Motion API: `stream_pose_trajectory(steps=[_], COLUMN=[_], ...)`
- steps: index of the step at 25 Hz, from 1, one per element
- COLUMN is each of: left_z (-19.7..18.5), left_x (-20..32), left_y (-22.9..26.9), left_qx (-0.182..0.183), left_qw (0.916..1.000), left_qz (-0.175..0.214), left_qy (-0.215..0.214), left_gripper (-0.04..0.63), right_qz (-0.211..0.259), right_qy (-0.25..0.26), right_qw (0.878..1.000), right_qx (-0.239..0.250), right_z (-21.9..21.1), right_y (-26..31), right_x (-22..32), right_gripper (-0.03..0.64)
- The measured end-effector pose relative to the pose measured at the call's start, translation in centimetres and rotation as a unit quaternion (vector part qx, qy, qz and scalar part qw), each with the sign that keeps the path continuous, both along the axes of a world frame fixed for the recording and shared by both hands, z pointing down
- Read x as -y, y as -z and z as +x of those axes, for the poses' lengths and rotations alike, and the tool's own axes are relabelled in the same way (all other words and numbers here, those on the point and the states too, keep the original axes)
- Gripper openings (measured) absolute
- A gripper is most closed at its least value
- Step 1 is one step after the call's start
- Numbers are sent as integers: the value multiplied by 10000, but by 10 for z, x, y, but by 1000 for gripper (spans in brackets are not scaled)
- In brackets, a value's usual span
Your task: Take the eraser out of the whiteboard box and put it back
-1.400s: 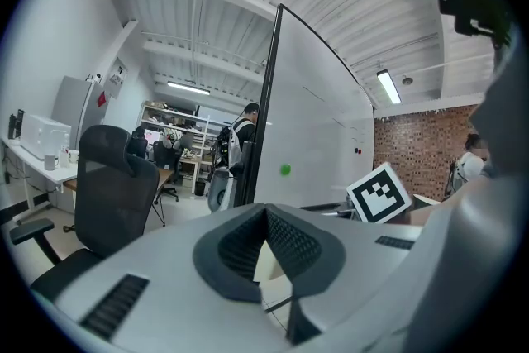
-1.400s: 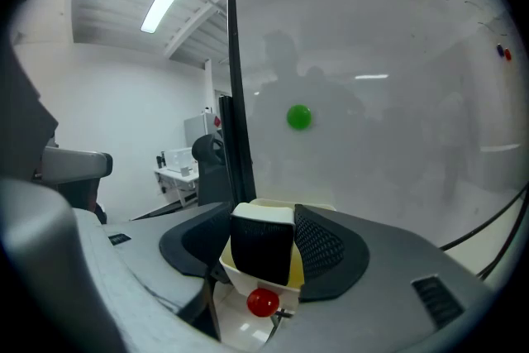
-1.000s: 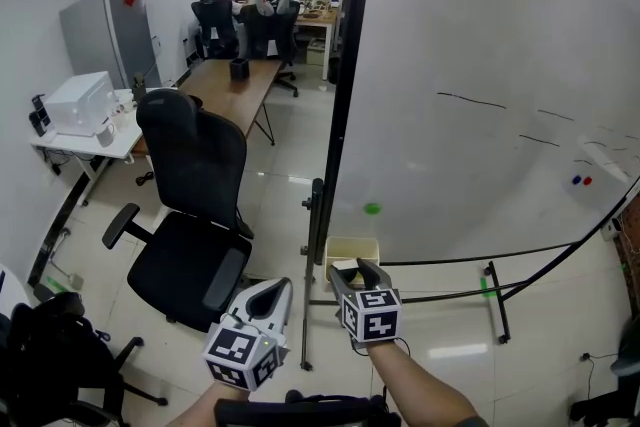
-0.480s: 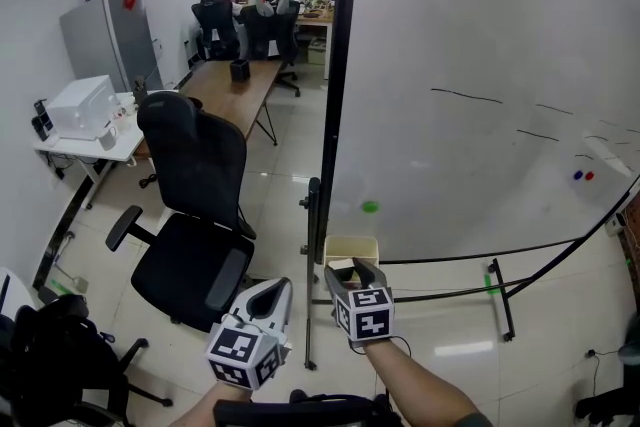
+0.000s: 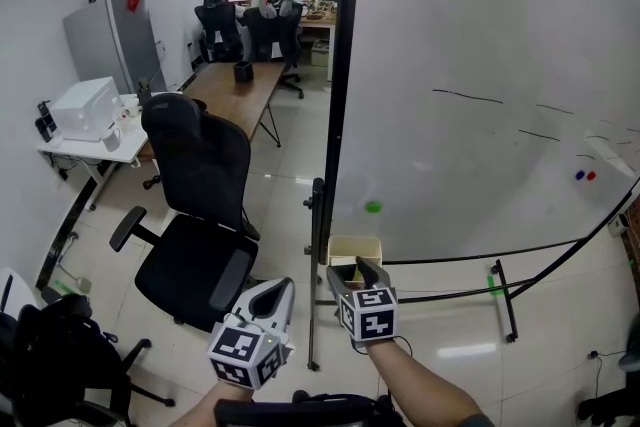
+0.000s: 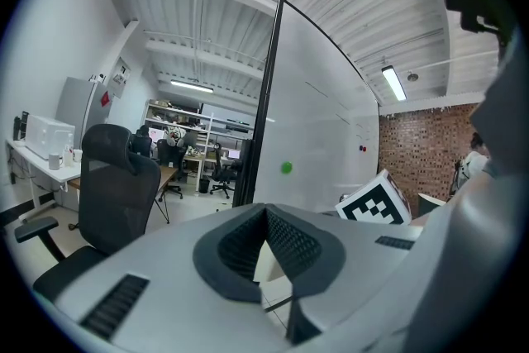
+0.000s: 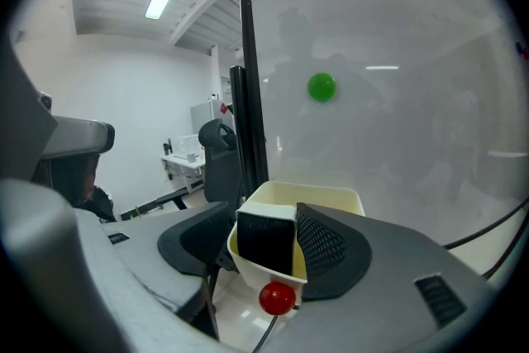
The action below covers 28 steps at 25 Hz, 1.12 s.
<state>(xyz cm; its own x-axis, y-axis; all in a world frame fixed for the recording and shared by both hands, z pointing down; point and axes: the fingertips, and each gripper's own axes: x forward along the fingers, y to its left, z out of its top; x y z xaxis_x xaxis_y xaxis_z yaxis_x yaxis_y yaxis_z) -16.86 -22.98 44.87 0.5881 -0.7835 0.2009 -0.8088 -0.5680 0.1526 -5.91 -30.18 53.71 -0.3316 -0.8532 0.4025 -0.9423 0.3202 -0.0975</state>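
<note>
A cream whiteboard box hangs at the lower left corner of the whiteboard, also seen in the head view as the box. Inside it the eraser, a white block with a black felt face, stands upright. My right gripper reaches into the box with a jaw on each side of the eraser and is shut on it; in the head view the right gripper sits just at the box. My left gripper hangs lower left of the box, shut and holding nothing, as the left gripper view confirms.
A red round magnet sticks to the box front and a green magnet to the board above. The board's black frame post stands just left of the box. A black office chair is close on the left; desks lie beyond.
Almost nothing has moved; both grippers keep their places by the box, and only the head view has shifted slightly.
</note>
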Motion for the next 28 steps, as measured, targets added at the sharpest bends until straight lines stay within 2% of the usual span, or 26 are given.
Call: stream_pose_trajectory(steps=[6, 12, 17, 19, 21, 22, 28], left_z=[4, 12, 15, 21, 32, 38, 82], left_x=[-3, -11, -13, -16, -20, -22, -36], left_y=[4, 23, 42, 47, 52, 53, 61], left_qx=[-42, -209, -405, -459, -478, -482, -525], left_qw=[10000, 9996, 9987, 9983, 9981, 9981, 9977], left_qz=[19, 185, 291, 336, 373, 385, 427], left_qy=[6, -12, 121, 135, 113, 97, -48], left_gripper=[29, 28, 29, 29, 29, 29, 29], right_qz=[331, 852, 1399, 1542, 1672, 1737, 1866], right_qy=[30, 96, 78, 21, -71, -119, -72], right_qw=[9993, 9954, 9882, 9863, 9843, 9831, 9808], right_qx=[195, 436, 623, 588, 565, 560, 558], right_z=[10, 47, 99, 124, 149, 160, 207], right_y=[35, 95, 148, 164, 177, 183, 202], right_x=[-13, -45, -80, -94, -109, -115, -142], right_gripper=[296, 291, 210, 206, 63, 20, 18])
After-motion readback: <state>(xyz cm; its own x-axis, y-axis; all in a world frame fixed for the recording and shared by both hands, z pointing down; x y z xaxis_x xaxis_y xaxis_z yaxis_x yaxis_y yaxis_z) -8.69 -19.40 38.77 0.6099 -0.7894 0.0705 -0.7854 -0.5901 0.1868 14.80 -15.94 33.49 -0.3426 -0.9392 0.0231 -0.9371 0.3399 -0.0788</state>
